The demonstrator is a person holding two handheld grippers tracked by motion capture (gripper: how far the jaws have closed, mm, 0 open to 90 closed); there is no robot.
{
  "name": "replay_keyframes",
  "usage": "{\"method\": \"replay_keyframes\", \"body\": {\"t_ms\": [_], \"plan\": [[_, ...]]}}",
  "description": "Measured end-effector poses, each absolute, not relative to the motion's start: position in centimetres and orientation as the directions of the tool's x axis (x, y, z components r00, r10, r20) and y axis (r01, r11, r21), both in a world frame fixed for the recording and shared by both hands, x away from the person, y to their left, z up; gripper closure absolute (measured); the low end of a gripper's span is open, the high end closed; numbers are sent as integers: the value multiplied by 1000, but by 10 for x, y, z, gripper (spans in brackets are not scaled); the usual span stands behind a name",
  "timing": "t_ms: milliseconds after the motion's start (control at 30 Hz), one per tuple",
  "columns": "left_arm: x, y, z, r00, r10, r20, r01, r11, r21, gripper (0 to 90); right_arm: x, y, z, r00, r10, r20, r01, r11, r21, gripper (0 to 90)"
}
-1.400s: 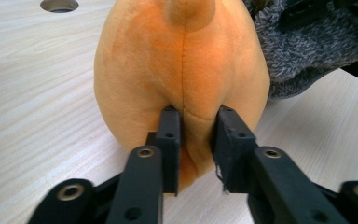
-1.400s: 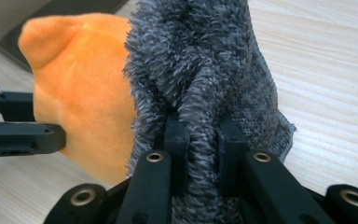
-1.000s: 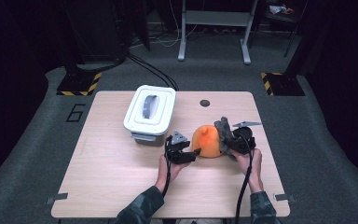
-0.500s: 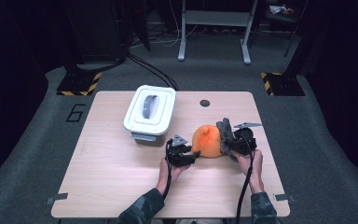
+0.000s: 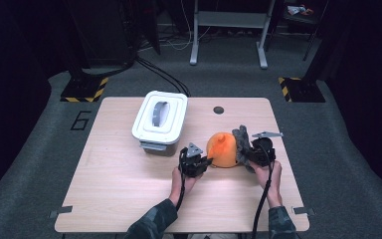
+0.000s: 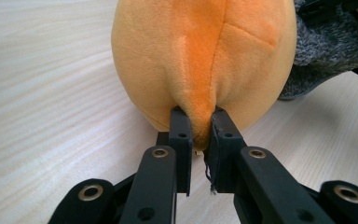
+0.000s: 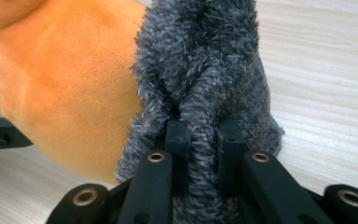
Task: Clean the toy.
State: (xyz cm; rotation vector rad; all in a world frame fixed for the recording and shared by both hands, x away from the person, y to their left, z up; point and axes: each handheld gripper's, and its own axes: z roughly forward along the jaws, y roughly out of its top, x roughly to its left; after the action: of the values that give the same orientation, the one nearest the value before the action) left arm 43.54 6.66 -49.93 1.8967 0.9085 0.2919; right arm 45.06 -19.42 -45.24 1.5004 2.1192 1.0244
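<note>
An orange plush toy (image 5: 222, 149) with a grey fuzzy part (image 5: 240, 141) on its right side rests on the wooden table (image 5: 119, 189). My left gripper (image 5: 205, 161) sits at the toy's left. Its jaws have just been closing and now pinch a fold of the orange plush (image 6: 200, 70). My right gripper (image 5: 243, 152) is at the toy's right, shut on the grey fuzzy fabric (image 7: 205, 74), which bulges up between its jaws. The orange body (image 7: 65, 79) lies to the left behind that fabric.
A white lidded container (image 5: 160, 119) with a grey handle stands on the table's back left. A small dark round hole (image 5: 219, 110) marks the back edge. Beyond the table are a metal stand (image 5: 229, 30) and cables on the floor.
The left gripper's jaws have drawn in against the orange toy. Both hands and the toy stay where they were.
</note>
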Motion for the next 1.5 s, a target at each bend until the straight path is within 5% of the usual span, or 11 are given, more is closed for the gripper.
{"method": "replay_keyframes", "body": {"t_ms": [800,1233,1500], "plan": [[444,66,-441,720,694,20,334,-372,866,834,424,-194,-410,-428,898,102,552,171,816,793],[442,48,-441,759,650,30,310,-401,862,832,421,-149,-394,-534,843,64,509,260,821,790],[440,43,-441,781,623,46,290,-427,856,834,427,-144,-401,-504,864,8,520,296,801,791]]}}
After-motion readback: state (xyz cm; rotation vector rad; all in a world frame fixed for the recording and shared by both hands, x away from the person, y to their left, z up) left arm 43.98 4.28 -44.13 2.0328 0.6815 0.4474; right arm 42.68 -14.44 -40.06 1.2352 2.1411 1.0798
